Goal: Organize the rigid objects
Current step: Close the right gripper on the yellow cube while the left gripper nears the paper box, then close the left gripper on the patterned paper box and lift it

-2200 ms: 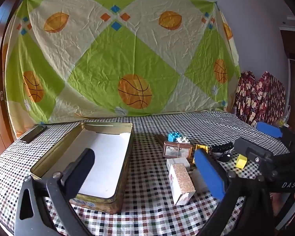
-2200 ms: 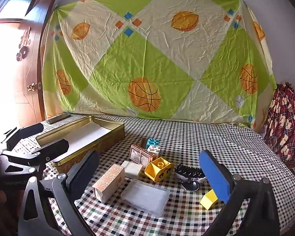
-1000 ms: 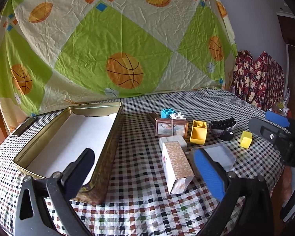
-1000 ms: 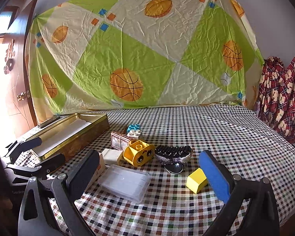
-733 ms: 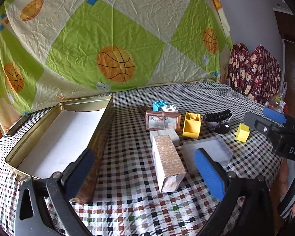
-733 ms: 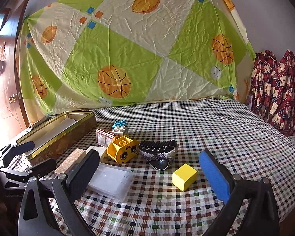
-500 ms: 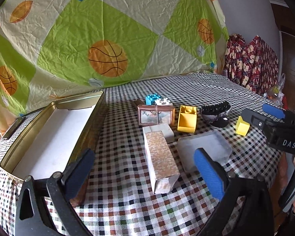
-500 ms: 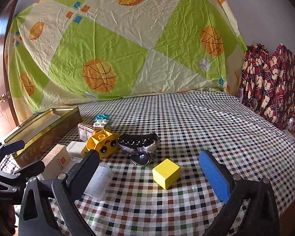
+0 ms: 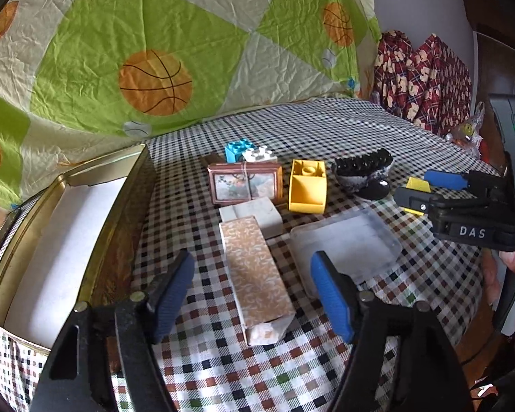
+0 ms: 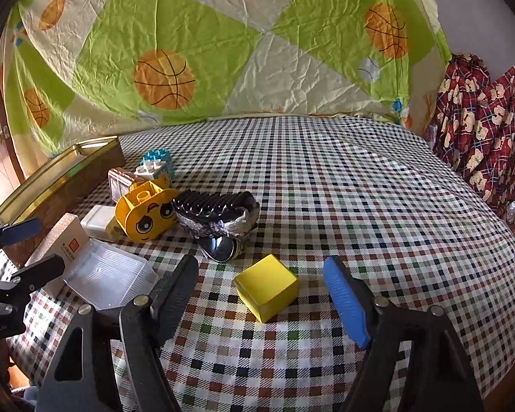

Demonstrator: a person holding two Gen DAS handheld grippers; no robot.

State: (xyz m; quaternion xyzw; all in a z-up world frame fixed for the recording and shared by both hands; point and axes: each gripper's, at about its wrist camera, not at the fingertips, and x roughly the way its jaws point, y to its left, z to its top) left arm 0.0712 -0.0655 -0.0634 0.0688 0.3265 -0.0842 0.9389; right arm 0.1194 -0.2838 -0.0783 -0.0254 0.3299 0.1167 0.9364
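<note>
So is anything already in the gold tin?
No, the tin shows only its white lining; the blocks and boxes all sit on the cloth.

My tin box [image 9: 96, 185] is brassy metal with a dull sheen on its rim, lined with matt white paper, and it sits on a woven checked tablecloth [image 10: 360, 185] in front of a creased, matt cotton-looking sheet [image 10: 257, 51] printed with basketballs. The yellow cube [image 10: 267, 286] and the yellow face brick [image 10: 147, 211] are smooth plastic with a slight gloss, the clear lidded case [image 10: 110, 279] is ribbed, frosted plastic, and the tall patterned carton [image 9: 255, 274] looks like matt printed card. My gripper pads are ribbed, matt blue [image 10: 345, 300] and black rubber-like material, and the black hair claw [image 10: 216, 213] shines glossy.
</note>
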